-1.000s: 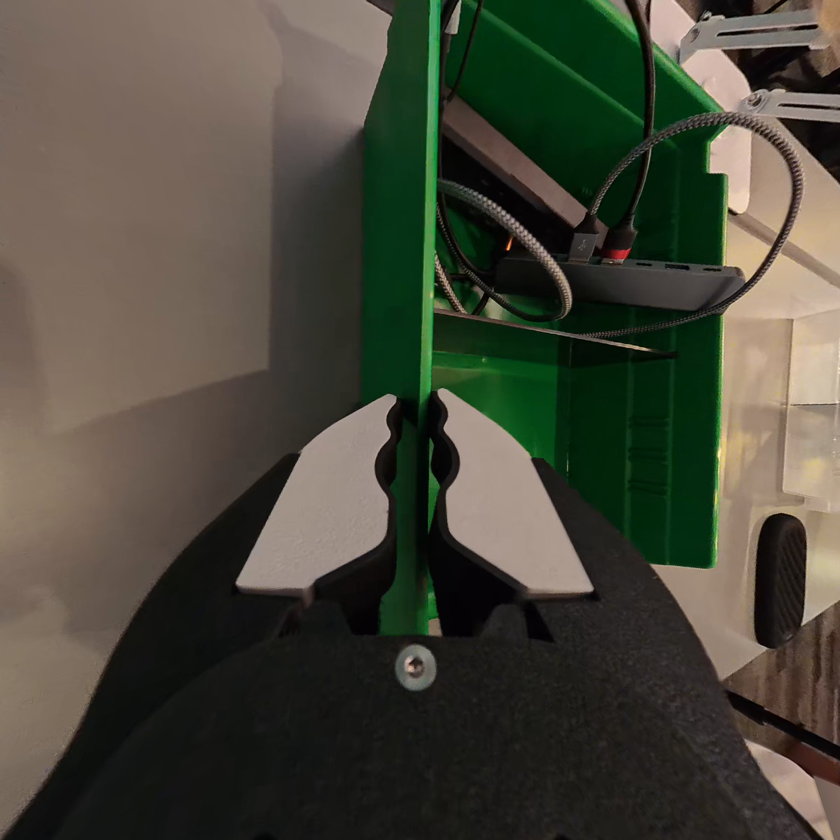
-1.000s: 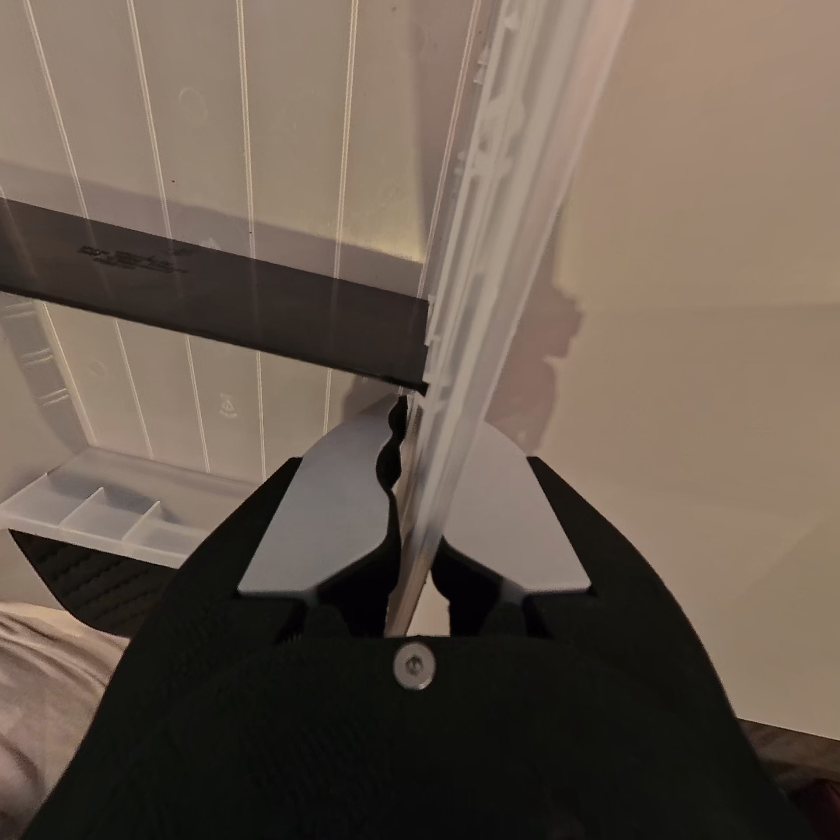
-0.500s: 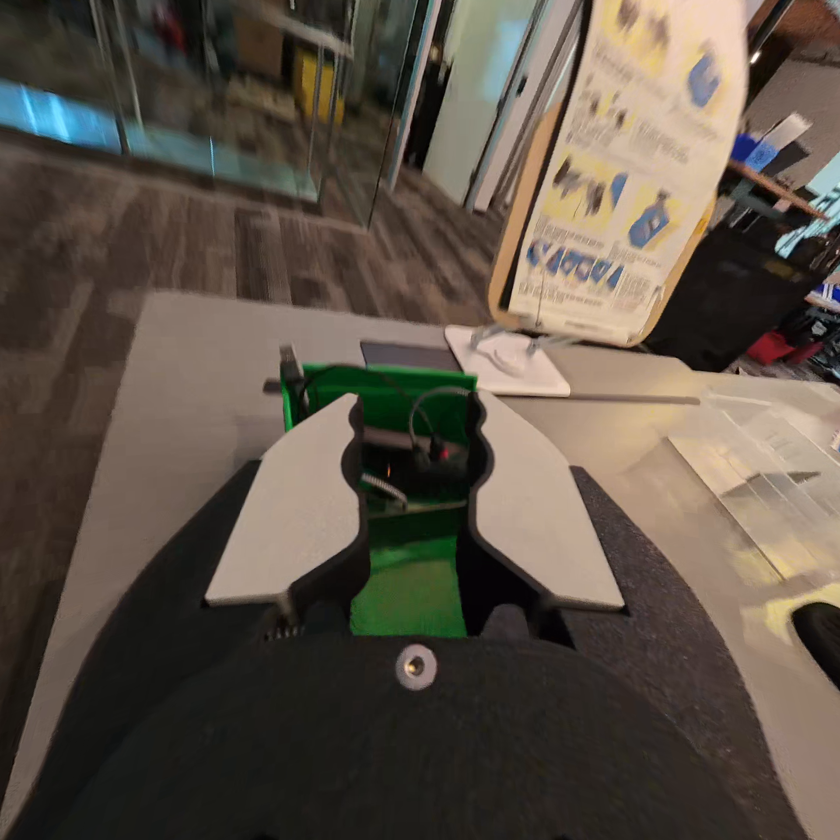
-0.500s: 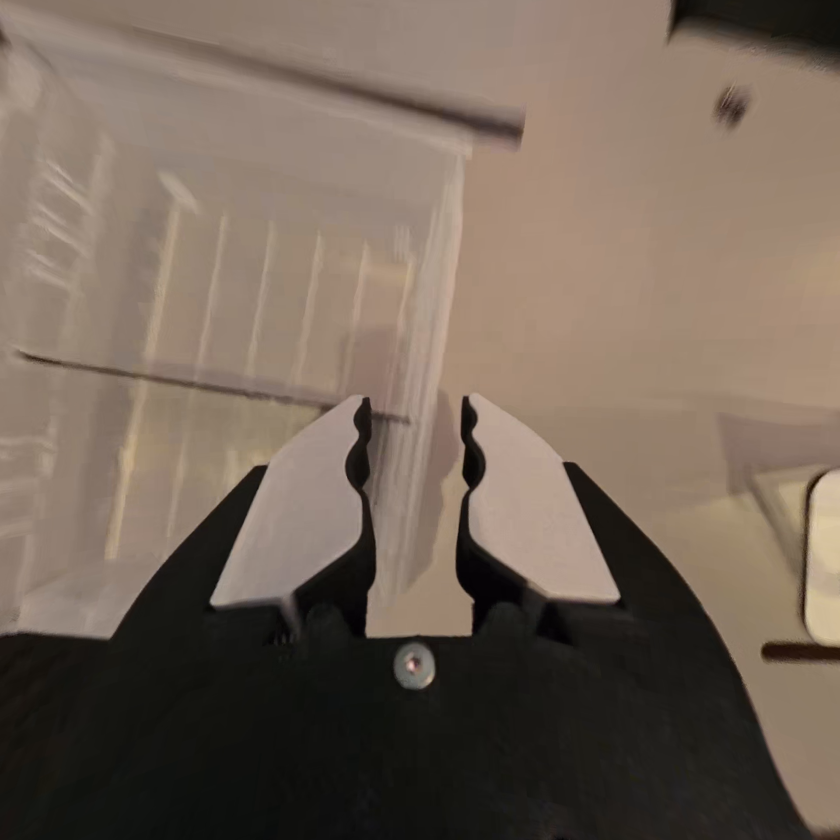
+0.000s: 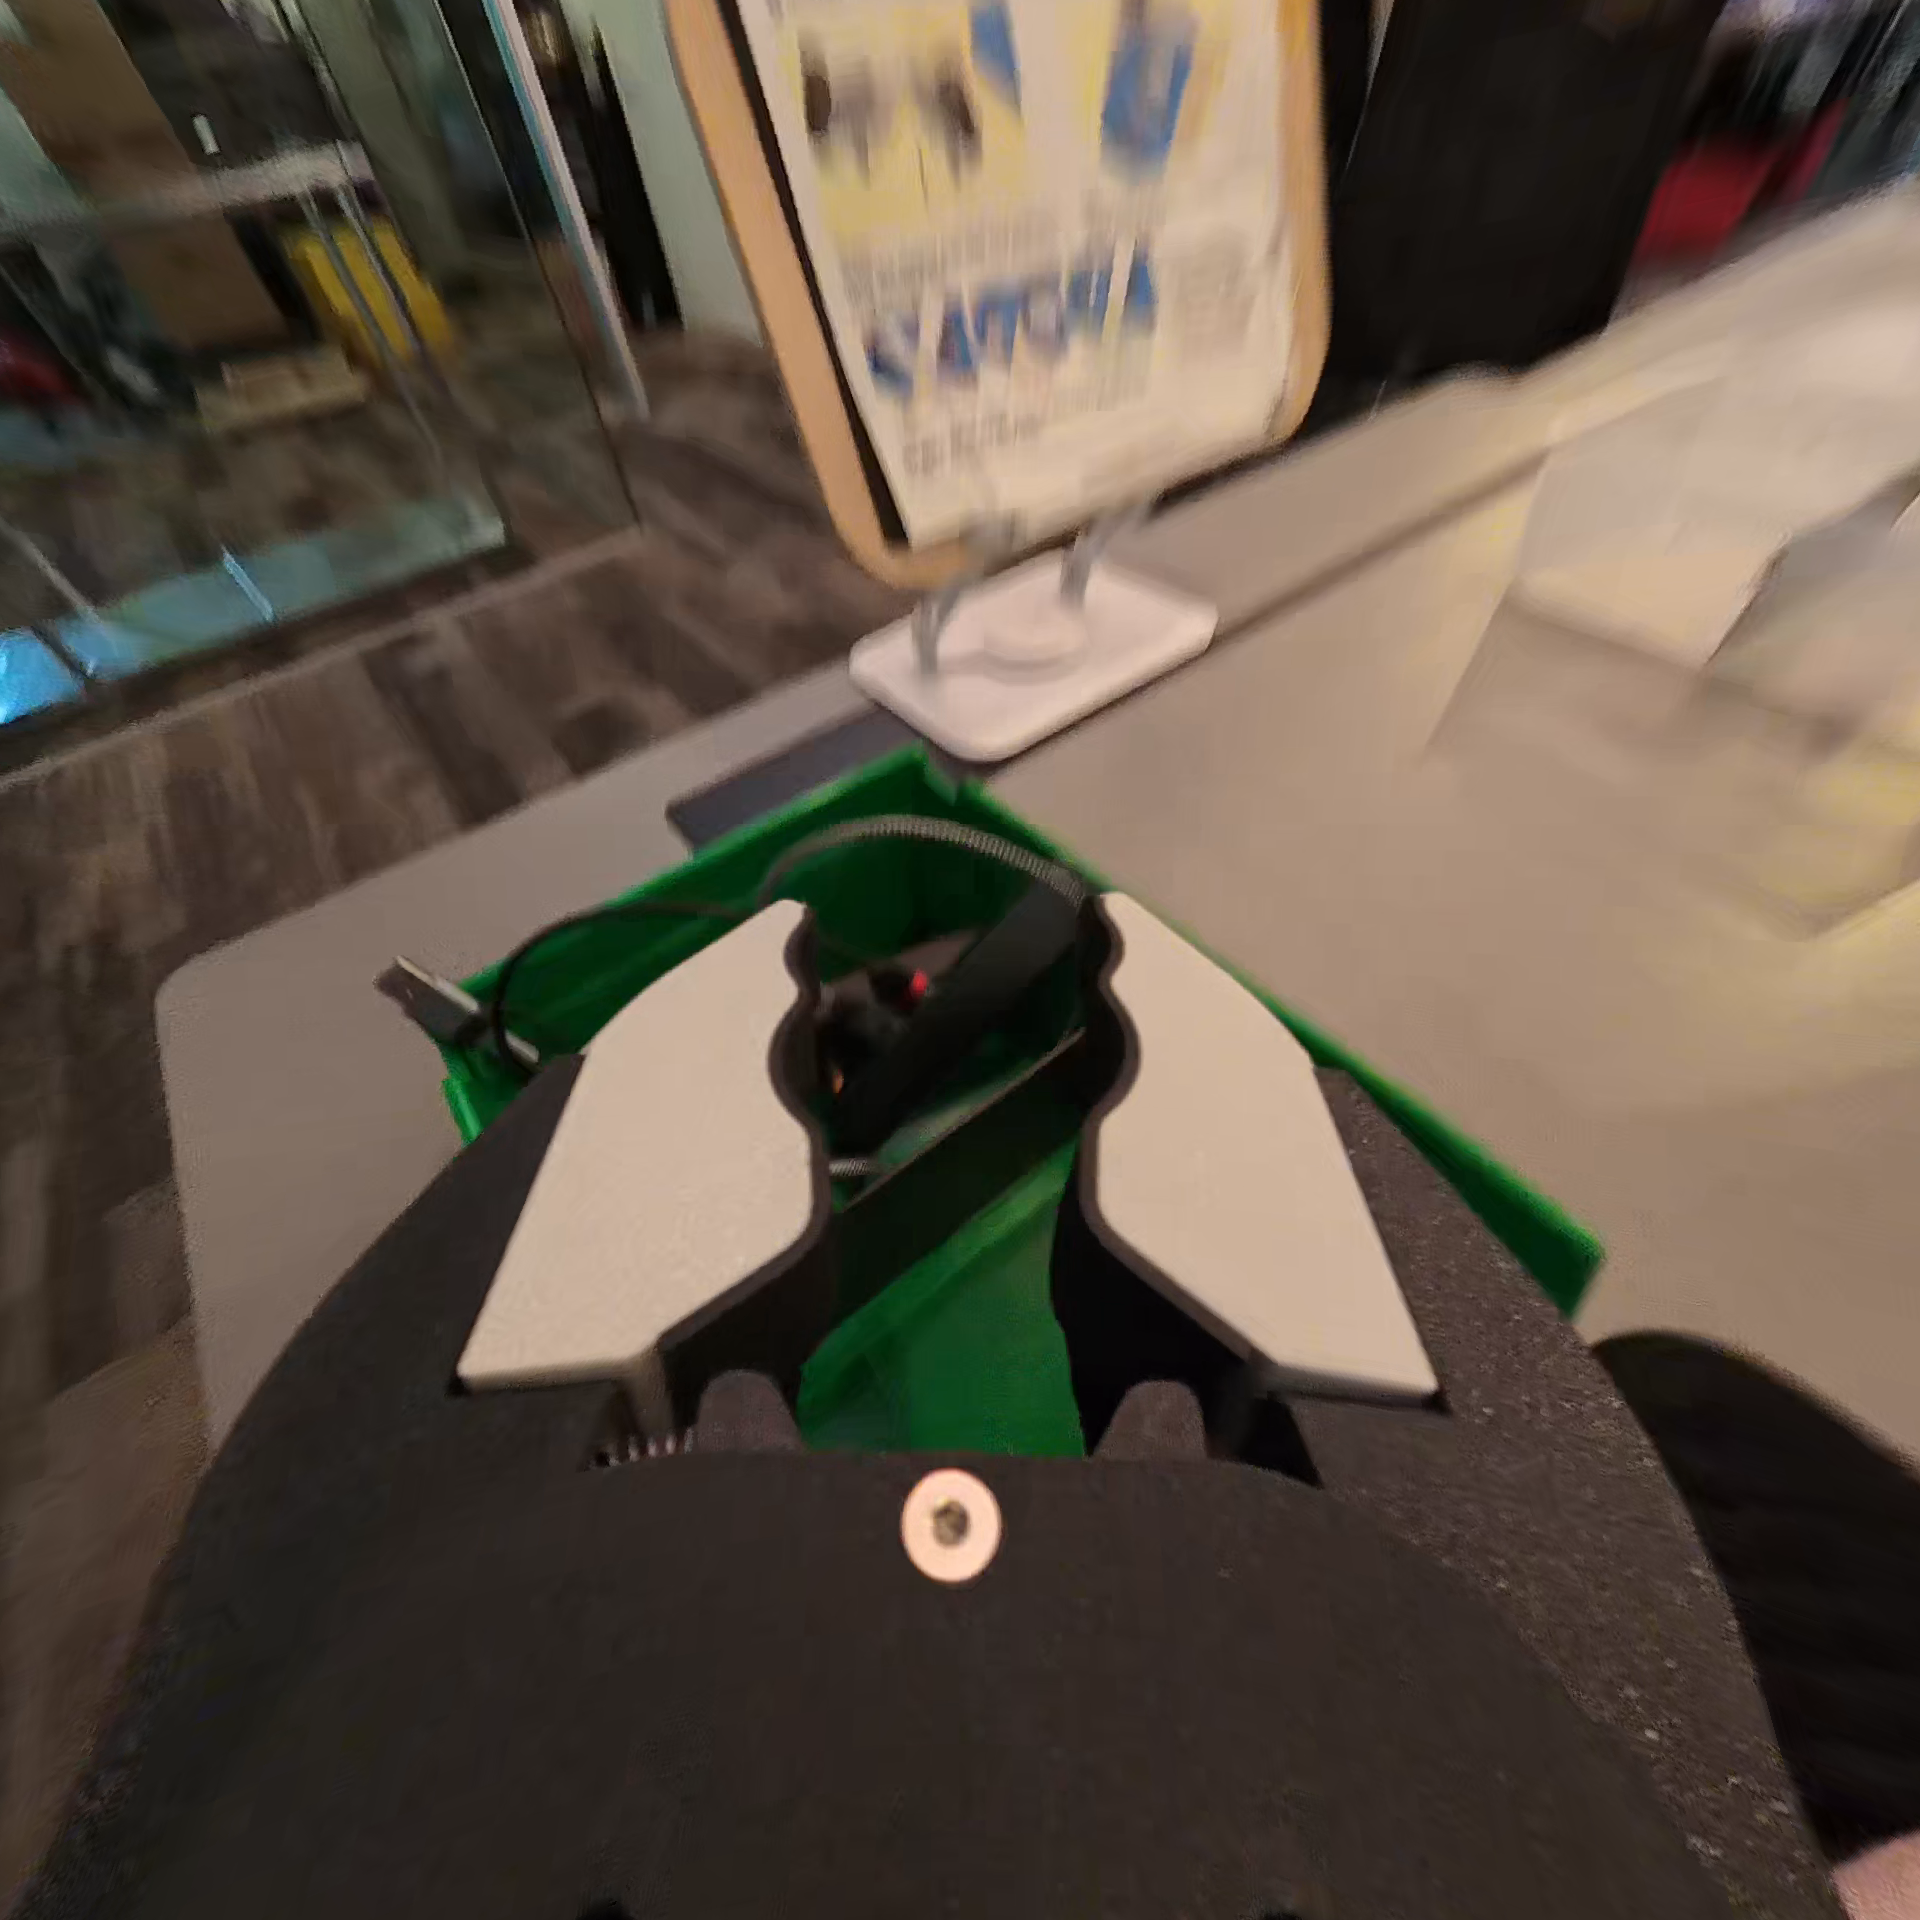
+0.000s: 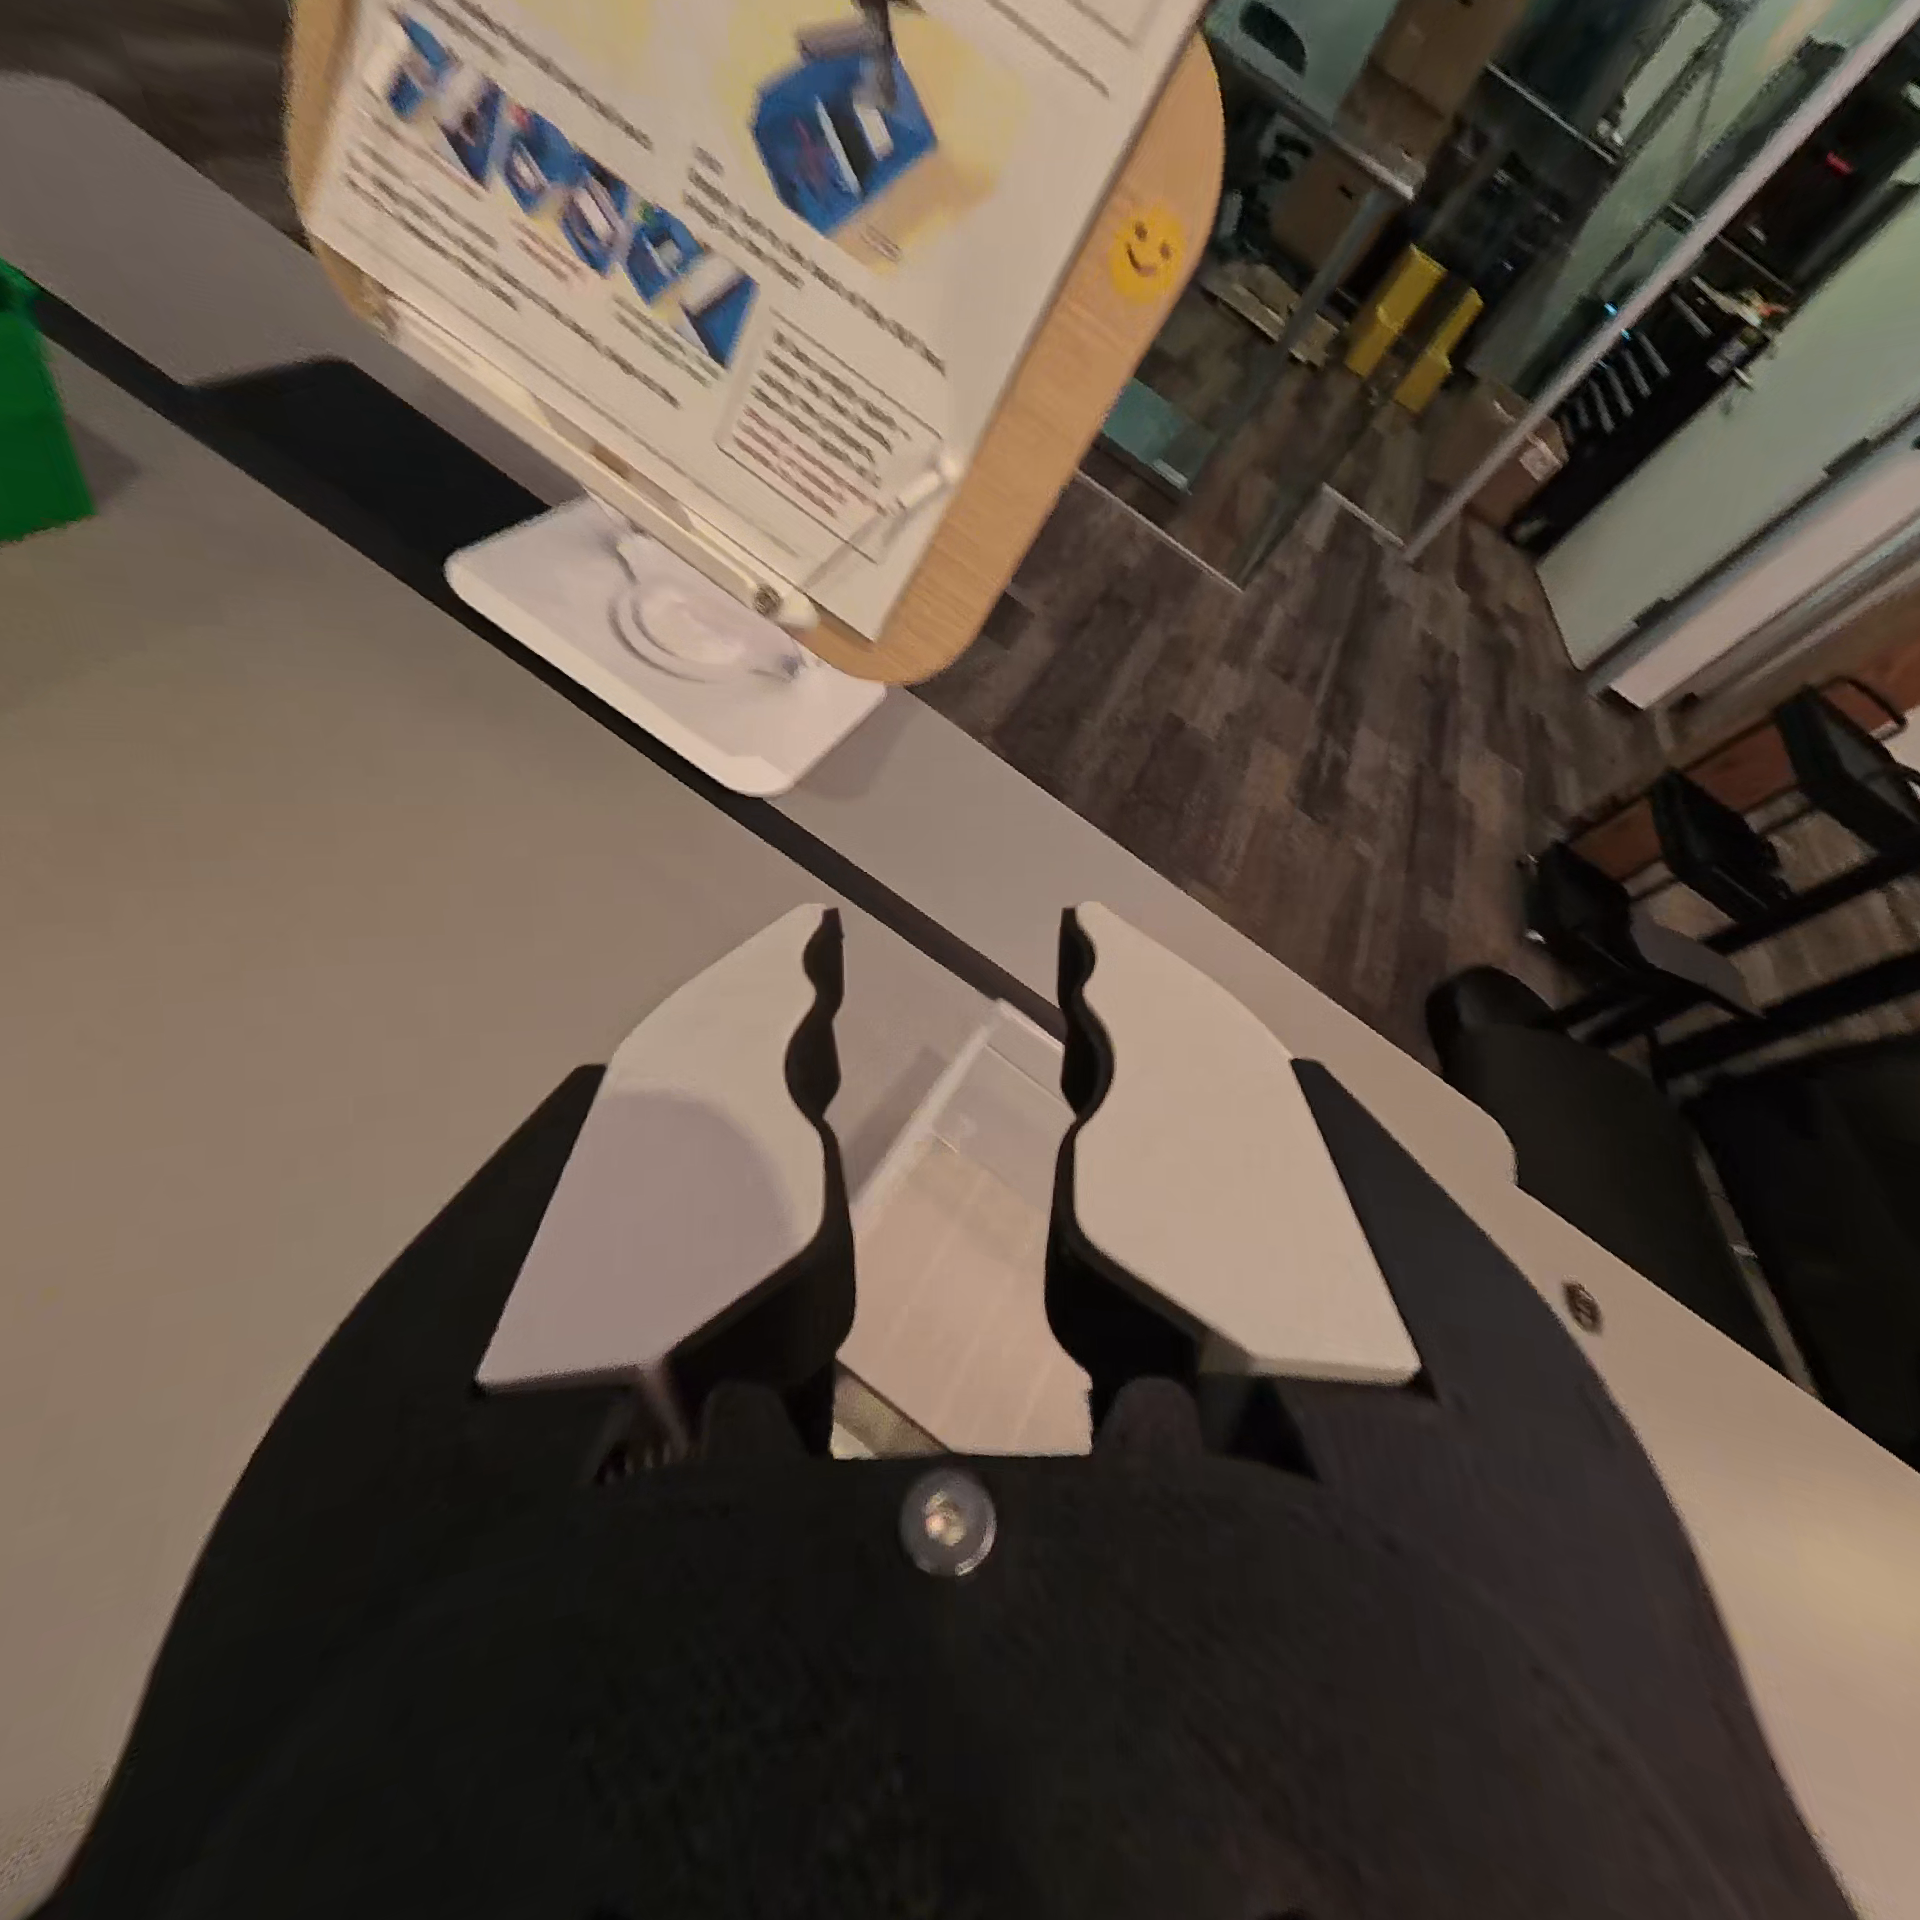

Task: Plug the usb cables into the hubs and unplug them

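I see a printed sheet [image 6: 727,239] with text blocks and blue pictures, fixed on a wooden board [image 6: 1091,416] that stands on a white base [image 6: 665,665] on the table [image 6: 260,831]. Its writing is blurred in both of my views. A yellow smiley sticker [image 6: 1146,252] sits on the board, beside the sheet. I find no other label or number.

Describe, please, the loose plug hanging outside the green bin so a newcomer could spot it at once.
On the grey table stands an open green bin holding cables. At its left rim a thin black cable ends in a small grey plug, the only connector outside the bin.
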